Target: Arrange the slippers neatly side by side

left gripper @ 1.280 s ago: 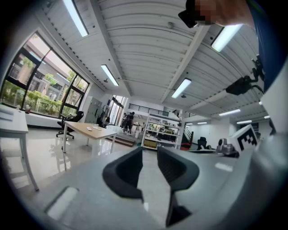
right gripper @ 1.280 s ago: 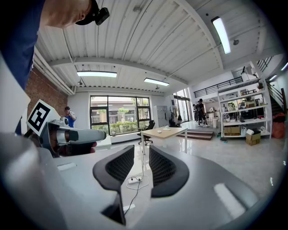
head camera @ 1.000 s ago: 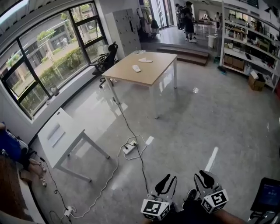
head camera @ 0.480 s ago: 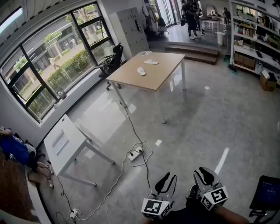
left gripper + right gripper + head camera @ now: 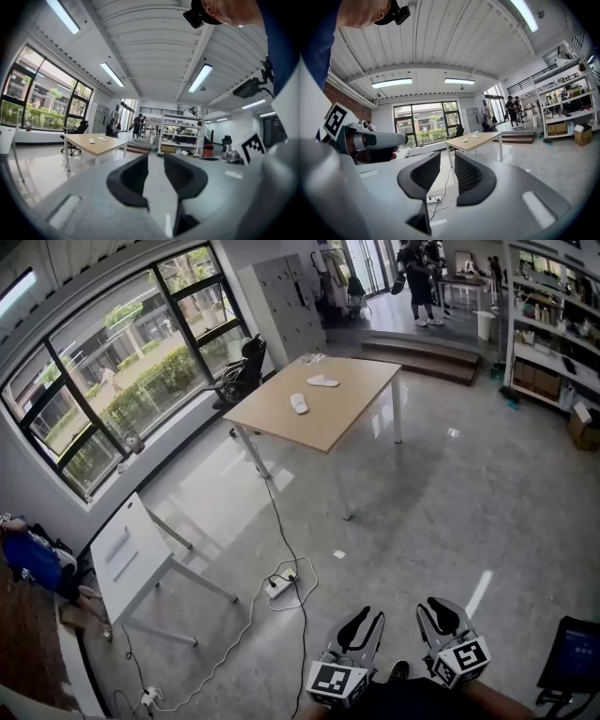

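Note:
Two white slippers [image 5: 299,403] [image 5: 323,382] lie apart and at different angles on a wooden table [image 5: 352,395] far across the room. Both grippers are held low near my body, well short of the table. My left gripper [image 5: 364,626] is open with nothing between its jaws. The jaws of my right gripper [image 5: 439,615] are closing, with a gap still showing and nothing in it. The left gripper view shows its empty jaws [image 5: 155,176] and the slippers [image 5: 92,140] small on the table [image 5: 96,146]. The right gripper view shows its jaws [image 5: 447,176] and the table [image 5: 478,141].
A power strip [image 5: 278,585] with cables trails over the floor between me and the table. A white desk [image 5: 131,554] stands at left, an office chair [image 5: 239,371] by the window, shelves [image 5: 553,315] at right. People [image 5: 417,268] stand far back. A dark screen [image 5: 574,655] is at my right.
The table and the power strip have slid down and come nearer in the head view. Both grippers keep their place at the bottom edge.

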The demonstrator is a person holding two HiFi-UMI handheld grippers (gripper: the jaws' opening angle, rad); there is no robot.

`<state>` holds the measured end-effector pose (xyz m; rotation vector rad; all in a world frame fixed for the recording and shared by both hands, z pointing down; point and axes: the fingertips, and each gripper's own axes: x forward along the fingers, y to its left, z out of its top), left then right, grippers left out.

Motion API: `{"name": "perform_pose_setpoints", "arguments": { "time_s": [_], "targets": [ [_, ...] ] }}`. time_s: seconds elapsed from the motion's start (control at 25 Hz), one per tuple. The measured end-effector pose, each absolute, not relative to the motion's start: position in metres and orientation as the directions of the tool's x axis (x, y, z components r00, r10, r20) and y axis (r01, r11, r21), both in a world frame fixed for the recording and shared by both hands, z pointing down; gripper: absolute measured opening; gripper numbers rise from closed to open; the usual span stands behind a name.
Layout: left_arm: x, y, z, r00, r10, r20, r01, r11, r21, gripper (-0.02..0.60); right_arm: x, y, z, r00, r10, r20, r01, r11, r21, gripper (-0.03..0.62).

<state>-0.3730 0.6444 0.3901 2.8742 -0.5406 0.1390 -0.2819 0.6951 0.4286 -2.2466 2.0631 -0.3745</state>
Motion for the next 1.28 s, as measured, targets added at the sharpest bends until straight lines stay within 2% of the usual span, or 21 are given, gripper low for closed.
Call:
{"name": "perform_pose_setpoints", "arguments": {
  "time_s": [0.28,0.76,1.28],
  "targets": [
    [-0.323,0.611,0.384,0.914,-0.380,0.144,-0.403,-0.894,0.196,0.107,-0.227,0.670,0.429,0.079,-0.989,0.124,-0.968,-0.105,-0.228,0.101],
    [-0.222,0.504,0.399,0.955,-0.282,0.095,-0.297,-0.928,0.225,0.107,-0.136,0.570,0.440,0.151,-0.975,0.165,-0.967,-0.180,-0.178,0.088],
    [-0.172,0.353,0.395,0.947,-0.312,0.078,-0.321,-0.909,0.266,0.114,-0.074,0.424,0.427,0.171,-0.971,0.168,-0.970,-0.195,-0.142,0.100]
  ]
}}
